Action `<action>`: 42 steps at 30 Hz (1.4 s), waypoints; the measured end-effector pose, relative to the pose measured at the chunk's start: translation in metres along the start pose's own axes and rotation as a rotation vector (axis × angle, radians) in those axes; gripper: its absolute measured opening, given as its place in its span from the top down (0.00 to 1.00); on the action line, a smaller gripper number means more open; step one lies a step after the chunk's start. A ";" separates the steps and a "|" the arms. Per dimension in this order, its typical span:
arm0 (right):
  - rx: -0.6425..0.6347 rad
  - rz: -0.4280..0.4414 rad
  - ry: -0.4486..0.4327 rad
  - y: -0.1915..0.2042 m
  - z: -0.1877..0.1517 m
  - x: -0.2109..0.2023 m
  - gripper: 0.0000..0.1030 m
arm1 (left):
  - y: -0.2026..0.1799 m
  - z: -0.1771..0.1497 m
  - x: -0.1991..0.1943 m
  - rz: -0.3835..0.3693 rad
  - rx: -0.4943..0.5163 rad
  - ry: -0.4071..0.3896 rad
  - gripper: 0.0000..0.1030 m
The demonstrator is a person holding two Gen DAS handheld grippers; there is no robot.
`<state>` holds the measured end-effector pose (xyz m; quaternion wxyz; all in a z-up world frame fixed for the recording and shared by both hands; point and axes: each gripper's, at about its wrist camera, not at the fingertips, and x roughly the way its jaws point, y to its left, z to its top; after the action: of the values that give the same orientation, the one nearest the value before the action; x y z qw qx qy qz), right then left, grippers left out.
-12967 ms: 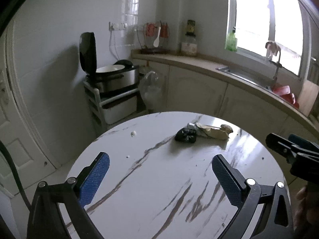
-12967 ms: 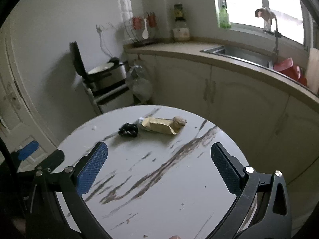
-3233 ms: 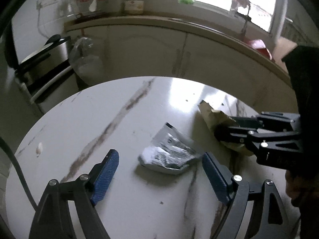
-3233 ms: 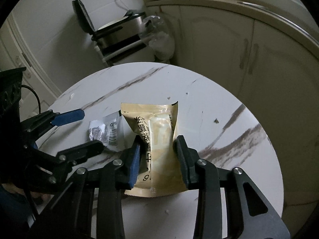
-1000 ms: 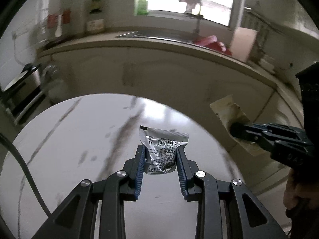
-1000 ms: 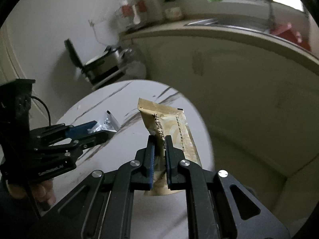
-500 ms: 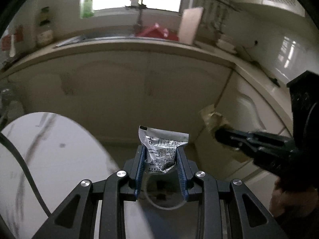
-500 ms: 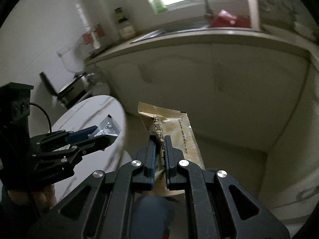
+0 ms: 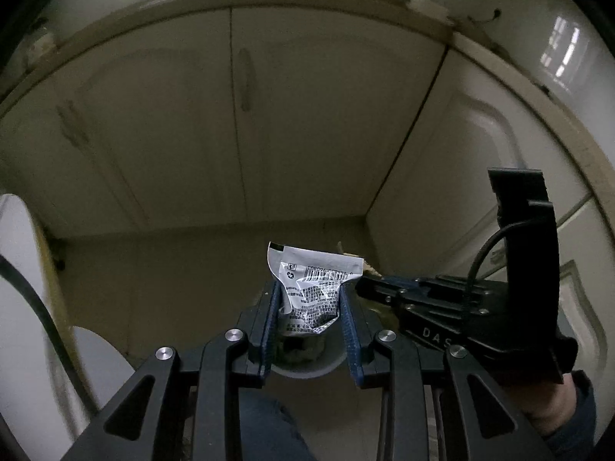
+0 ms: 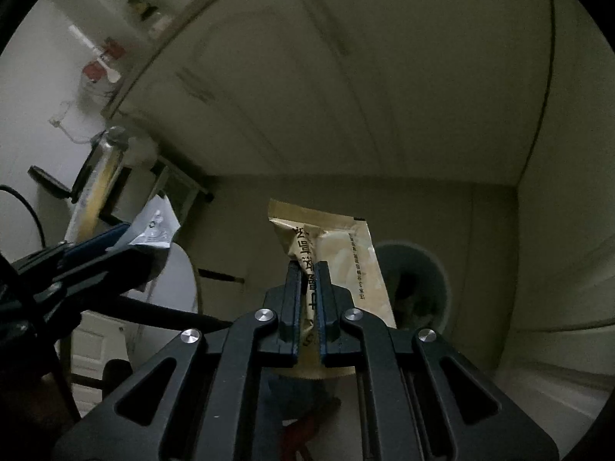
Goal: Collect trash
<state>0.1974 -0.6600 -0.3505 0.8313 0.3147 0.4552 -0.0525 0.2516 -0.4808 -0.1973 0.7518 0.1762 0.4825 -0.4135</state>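
Note:
My left gripper (image 9: 309, 288) is shut on a crumpled silver wrapper (image 9: 309, 288) with a barcode, held over a round grey bin (image 9: 307, 367) on the floor. My right gripper (image 10: 308, 267) is shut on a tan snack packet (image 10: 338, 246), which stands upright between the pads. In the right wrist view the grey bin (image 10: 430, 269) lies just right of the packet, with dark trash inside. The right gripper (image 9: 365, 288) shows in the left wrist view close beside the silver wrapper. The left gripper (image 10: 127, 236) with the silver wrapper (image 10: 155, 226) shows at the left of the right wrist view.
Cream cabinet doors (image 9: 238, 115) meet in a corner behind the bin. The white round table edge (image 9: 19, 269) is at the left. A metal shelf rack (image 10: 115, 176) stands farther left. A person's hand and blue sleeve (image 9: 557, 415) hold the right gripper.
Both grippers swung away from the table and sank toward the floor corner. The grey bin now lies under the left gripper and beside the tan packet. Both grips are unchanged.

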 end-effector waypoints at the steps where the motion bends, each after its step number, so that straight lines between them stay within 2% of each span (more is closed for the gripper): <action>1: 0.007 0.002 0.005 -0.004 0.001 0.004 0.93 | -0.001 0.003 0.007 0.003 0.001 0.015 0.73; 3: 0.034 0.000 0.017 -0.014 0.005 0.012 0.87 | -0.003 0.004 0.021 0.007 0.002 0.049 0.67; 4: 0.040 -0.009 0.017 -0.016 0.004 0.013 0.80 | -0.002 0.005 0.029 0.012 0.002 0.070 0.63; 5: 0.051 -0.017 0.011 -0.020 0.003 0.014 0.59 | 0.000 0.004 0.035 0.025 0.003 0.076 0.54; 6: 0.064 -0.019 0.006 -0.024 0.002 0.014 0.48 | 0.000 0.005 0.040 0.037 0.003 0.079 0.41; 7: 0.076 -0.026 -0.001 -0.028 0.002 0.015 0.36 | 0.000 0.006 0.044 0.042 0.000 0.083 0.36; 9: 0.089 -0.035 -0.011 -0.035 0.002 0.015 0.36 | 0.001 0.009 0.049 0.062 -0.009 0.087 0.21; 10: 0.097 -0.039 -0.009 -0.038 0.001 0.015 0.32 | 0.002 0.010 0.051 0.083 -0.017 0.092 0.17; 11: 0.102 -0.052 -0.009 -0.040 0.001 0.015 0.21 | 0.004 0.009 0.051 0.089 -0.025 0.092 0.14; 12: 0.108 -0.065 -0.012 -0.042 0.000 0.015 0.14 | 0.007 0.009 0.052 0.093 -0.034 0.091 0.13; 13: 0.118 -0.072 -0.016 -0.044 -0.001 0.014 0.03 | 0.009 0.009 0.052 0.101 -0.041 0.091 0.13; 14: 0.128 -0.081 -0.021 -0.047 -0.002 0.012 0.00 | 0.011 0.009 0.053 0.113 -0.048 0.093 0.13; 19: 0.161 -0.167 -0.009 -0.046 -0.005 0.010 0.00 | 0.012 0.007 0.048 0.154 -0.055 0.083 0.12; 22: 0.168 -0.167 -0.027 -0.039 -0.006 0.003 0.00 | 0.004 0.006 0.046 0.158 -0.059 0.058 0.12; 26: 0.161 -0.173 -0.059 -0.032 -0.004 -0.013 0.00 | 0.004 -0.003 0.021 0.145 -0.077 -0.004 0.12; 33: 0.114 -0.180 -0.163 0.016 -0.001 -0.061 0.00 | 0.004 -0.025 -0.051 0.145 -0.081 -0.157 0.12; 37: 0.067 -0.167 -0.233 0.053 -0.004 -0.096 0.00 | 0.014 -0.047 -0.104 0.182 -0.105 -0.260 0.12; 42: -0.031 -0.122 -0.321 0.119 -0.010 -0.139 0.00 | 0.033 -0.086 -0.166 0.253 -0.162 -0.364 0.12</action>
<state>0.1545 -0.5874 -0.1879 0.8932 0.2614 0.3358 -0.1453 0.1963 -0.3294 -0.0980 0.8839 0.0966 0.3448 -0.3010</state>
